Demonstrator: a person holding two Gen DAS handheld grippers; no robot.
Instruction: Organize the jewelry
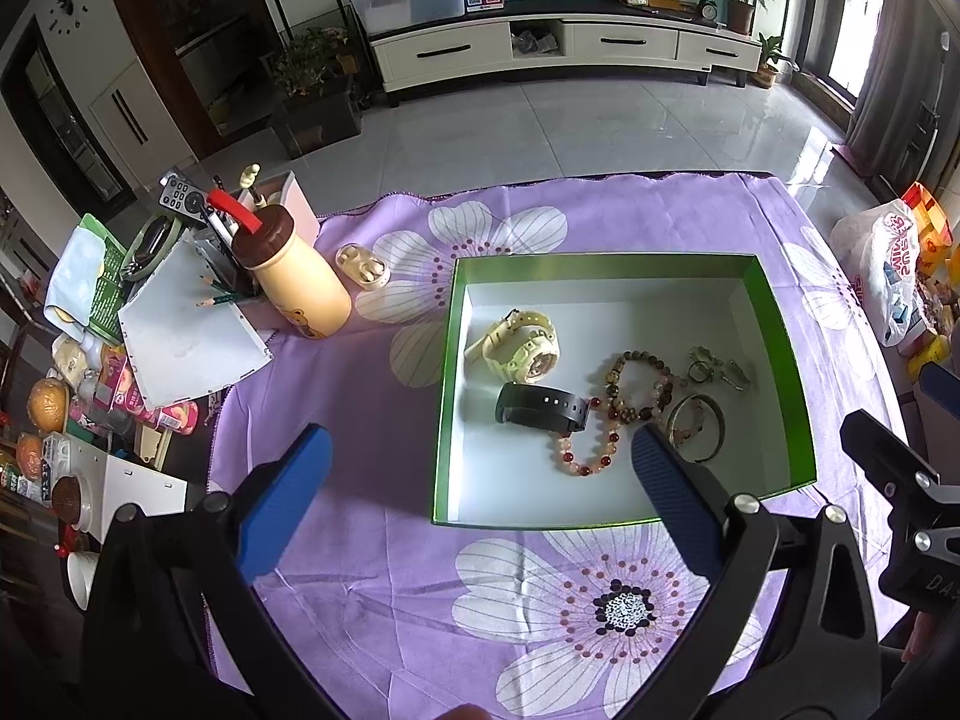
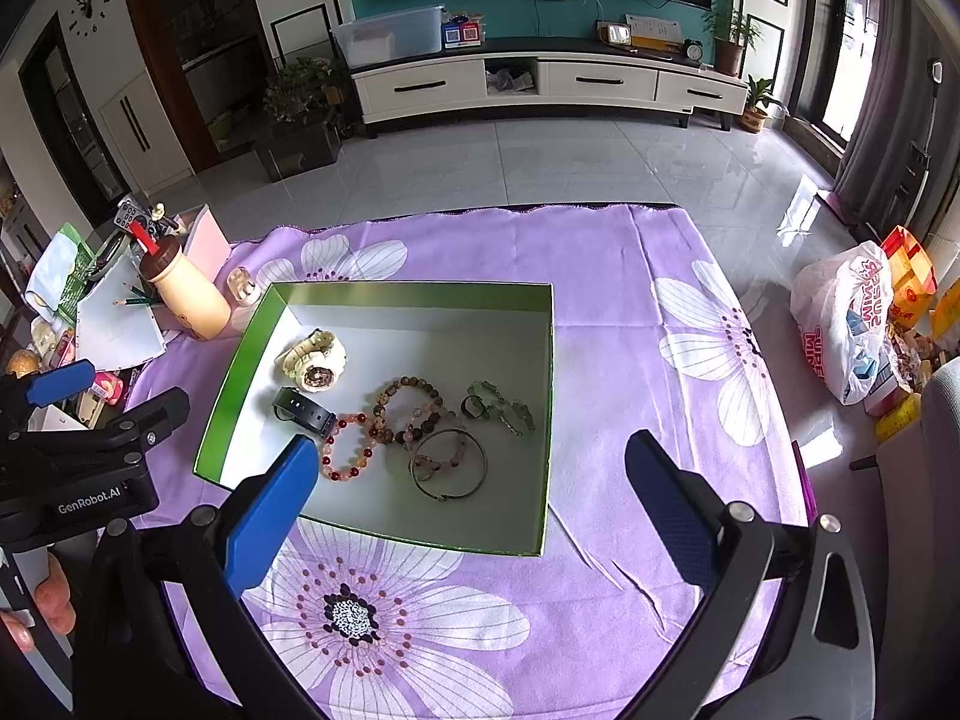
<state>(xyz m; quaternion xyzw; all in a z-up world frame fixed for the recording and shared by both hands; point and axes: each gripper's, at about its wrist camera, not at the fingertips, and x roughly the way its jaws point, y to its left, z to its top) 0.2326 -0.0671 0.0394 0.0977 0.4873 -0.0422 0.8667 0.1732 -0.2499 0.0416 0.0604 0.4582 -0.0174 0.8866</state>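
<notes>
Both the left gripper [image 1: 480, 468] and the right gripper [image 2: 471, 474] hover with jaws spread and empty above the green box [image 2: 420, 293], where watches [image 2: 312, 360] and bracelets [image 2: 408, 402] lie on the table [image 2: 630, 360].

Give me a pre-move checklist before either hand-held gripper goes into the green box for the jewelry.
1. Left hand-held gripper open and empty: ok.
2. Right hand-held gripper open and empty: ok.
3. Green box uncovered, reachable from above: ok.
4. Black band lying apart from the cream watch: ok.
5. Bead bracelets separated for a single pick: not ok, they overlap.
6. Bangle free of the beads: cannot tell.
</notes>
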